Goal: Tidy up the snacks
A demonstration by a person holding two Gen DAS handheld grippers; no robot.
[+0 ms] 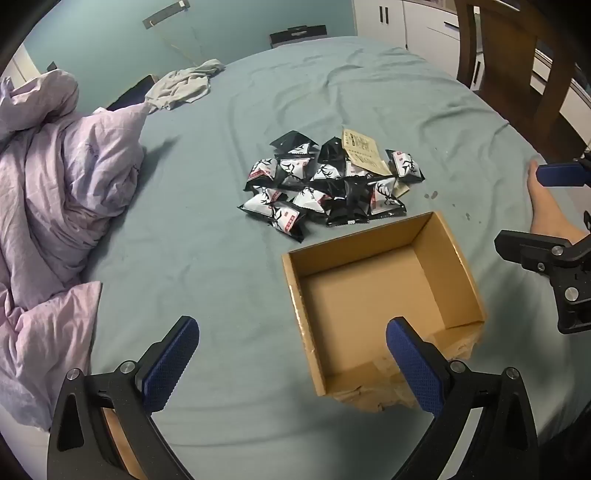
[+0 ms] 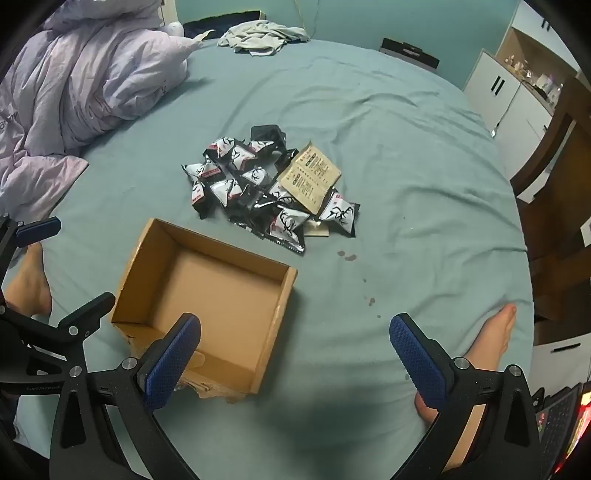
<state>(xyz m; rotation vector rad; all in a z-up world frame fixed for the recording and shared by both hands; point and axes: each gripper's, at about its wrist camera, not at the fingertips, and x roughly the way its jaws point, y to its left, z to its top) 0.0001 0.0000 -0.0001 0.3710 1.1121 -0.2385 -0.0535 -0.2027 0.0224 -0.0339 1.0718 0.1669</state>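
Observation:
A heap of several black-and-white snack packets (image 1: 325, 184) (image 2: 258, 188) lies on the blue-green bed sheet, with a tan paper packet (image 1: 364, 151) (image 2: 308, 179) resting on it. Just in front of the heap stands an empty shallow cardboard box (image 1: 380, 295) (image 2: 207, 299) with a torn near edge. My left gripper (image 1: 291, 350) hovers wide open above the box's left rim, nothing between its blue pads. My right gripper (image 2: 295, 350) is also wide open and empty, over the sheet at the box's right corner. Each gripper shows at the edge of the other's view.
A crumpled lilac duvet (image 1: 55, 177) (image 2: 74, 85) piles up at the left. A grey garment (image 1: 184, 85) (image 2: 264, 35) lies at the far side. The person's bare feet (image 1: 546, 199) (image 2: 491, 343) rest on the sheet either side of the box. White cupboards (image 2: 498, 88) and brown wooden furniture (image 1: 517, 55) stand right.

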